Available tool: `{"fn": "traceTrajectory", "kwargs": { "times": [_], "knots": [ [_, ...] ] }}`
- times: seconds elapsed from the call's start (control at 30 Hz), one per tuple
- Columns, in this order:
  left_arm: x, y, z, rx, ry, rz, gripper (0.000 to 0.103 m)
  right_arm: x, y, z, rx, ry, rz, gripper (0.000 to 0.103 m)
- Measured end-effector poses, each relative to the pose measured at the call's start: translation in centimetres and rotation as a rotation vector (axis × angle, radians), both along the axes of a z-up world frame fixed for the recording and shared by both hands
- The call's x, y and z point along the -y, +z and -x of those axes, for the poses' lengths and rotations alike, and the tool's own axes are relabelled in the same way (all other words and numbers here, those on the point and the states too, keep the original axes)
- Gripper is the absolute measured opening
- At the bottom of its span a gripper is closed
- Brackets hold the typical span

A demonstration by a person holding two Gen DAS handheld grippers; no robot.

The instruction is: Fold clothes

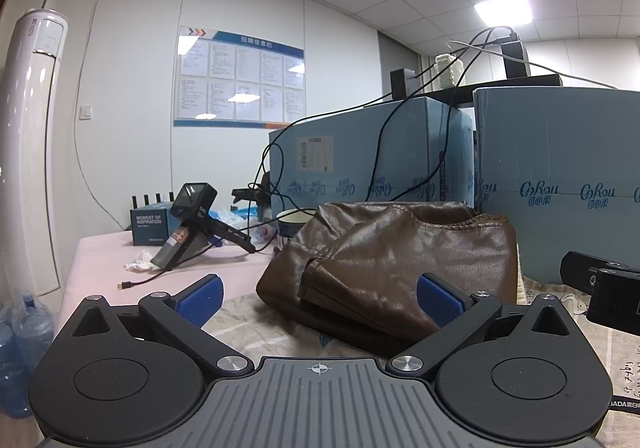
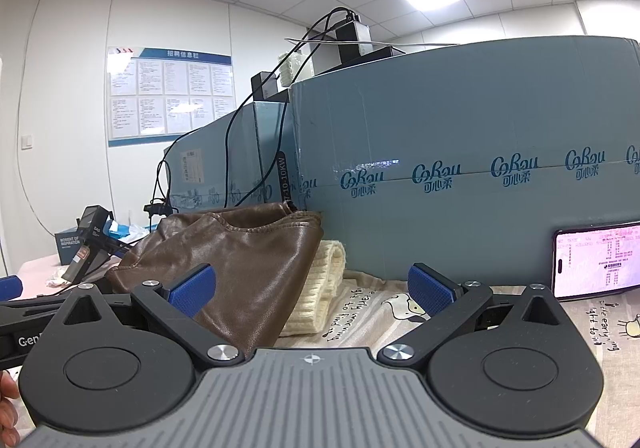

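**Q:** Where do the clothes lie, and what are the two claws doing?

**A:** A brown, shiny, leather-like garment (image 1: pixel 396 260) sits in a loose folded heap on the surface (image 1: pixel 260 324), which is covered with a printed cloth. Beside it, partly under its edge, lies a cream knitted piece (image 2: pixel 320 296), also folded. Blue cartons (image 2: pixel 460 168) stand close behind both. The left claw (image 1: pixel 320 298) is spread wide and holds nothing; its blue pads (image 1: pixel 202 298) frame the near edge of the brown garment without touching it. The right claw (image 2: pixel 312 290) is also wide apart and empty, pointing at the spot where the brown garment meets the knit.

**Q:** What could go wrong from here?

**A:** The brown fabric looks slick, so a pinch on one layer would probably slide off, or lift only the top flap and undo the fold. A bite taken at the overlap may catch the knit along with it. A phone (image 2: pixel 596 260) leans against the carton to the right, lit up; a sweeping sleeve or hem could knock it flat. On the far left a spare handheld device (image 1: pixel 192 224) and loose cables (image 1: pixel 280 168) lie near the heap, and dragged cloth may snag them.
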State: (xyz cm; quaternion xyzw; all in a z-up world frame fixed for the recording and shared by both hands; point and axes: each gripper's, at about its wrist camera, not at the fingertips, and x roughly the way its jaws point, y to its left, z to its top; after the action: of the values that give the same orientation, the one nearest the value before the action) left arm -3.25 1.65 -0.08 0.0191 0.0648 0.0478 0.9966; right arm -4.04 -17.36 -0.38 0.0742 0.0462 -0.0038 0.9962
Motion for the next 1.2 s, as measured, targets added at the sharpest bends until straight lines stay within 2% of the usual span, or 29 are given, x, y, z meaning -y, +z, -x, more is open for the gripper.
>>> {"fn": "traceTrajectory", "kwargs": {
  "times": [0.73, 0.9, 1.03, 1.2],
  "knots": [
    [0.1, 0.0, 0.0, 0.005, 0.0, -0.005, 0.103, 0.0, 0.0, 0.0, -0.003, -0.001, -0.001, 0.103],
    [0.2, 0.0, 0.4, 0.032, 0.013, -0.005, 0.103, 0.0, 0.0, 0.0, -0.003, -0.01, -0.004, 0.103],
    [0.8, 0.1, 1.2, 0.106, 0.019, -0.034, 0.103, 0.1, 0.0, 0.1, -0.003, -0.025, -0.005, 0.103],
    [1.0, 0.2, 1.1, 0.115, 0.024, -0.041, 0.103, 0.3, 0.0, 0.4, 0.004, -0.049, -0.014, 0.103]
  ]
}}
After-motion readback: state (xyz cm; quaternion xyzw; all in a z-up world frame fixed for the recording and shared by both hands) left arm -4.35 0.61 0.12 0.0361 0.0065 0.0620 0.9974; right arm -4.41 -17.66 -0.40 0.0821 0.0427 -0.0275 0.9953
